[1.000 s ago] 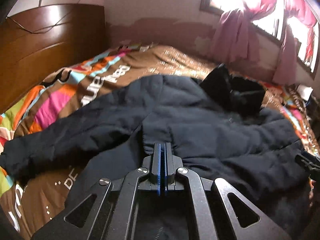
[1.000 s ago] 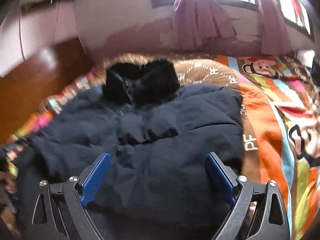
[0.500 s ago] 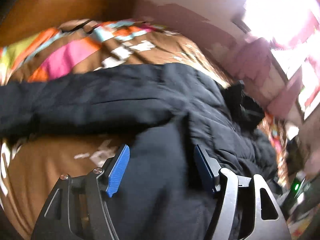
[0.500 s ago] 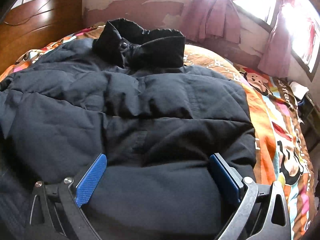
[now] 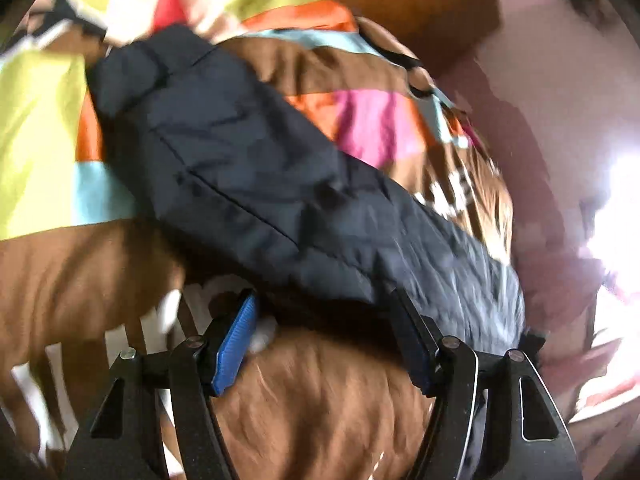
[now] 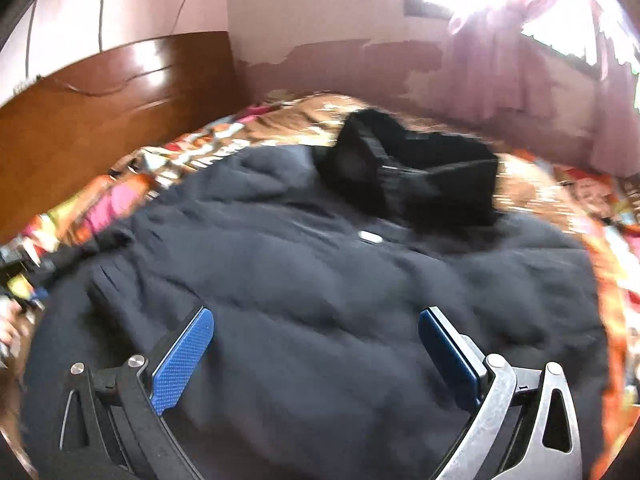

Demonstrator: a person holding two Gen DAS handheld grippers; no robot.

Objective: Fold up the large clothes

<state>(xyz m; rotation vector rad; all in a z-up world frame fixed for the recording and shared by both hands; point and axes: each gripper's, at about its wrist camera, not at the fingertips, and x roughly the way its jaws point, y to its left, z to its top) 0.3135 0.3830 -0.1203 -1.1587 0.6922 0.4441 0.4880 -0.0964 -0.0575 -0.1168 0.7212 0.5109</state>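
A dark navy padded jacket (image 6: 320,304) lies spread on a bed, its black collar (image 6: 416,184) at the far side. Its left sleeve (image 5: 248,176) stretches out over the colourful bedspread in the left wrist view. My left gripper (image 5: 324,312) is open and empty, its blue pads at the near edge of the sleeve, over the brown cover. My right gripper (image 6: 316,332) is open and empty, low above the jacket's body. Both views are blurred by motion.
The bedspread (image 5: 60,260) is brown with bright patches and letters. A wooden headboard (image 6: 100,120) stands at the left. A pink wall with peeling paint (image 6: 340,68) and a curtained window (image 6: 540,20) lie beyond the bed.
My left gripper opened and swung left from the jacket's body to the outstretched sleeve. My right gripper stayed open and shifted over the jacket's body.
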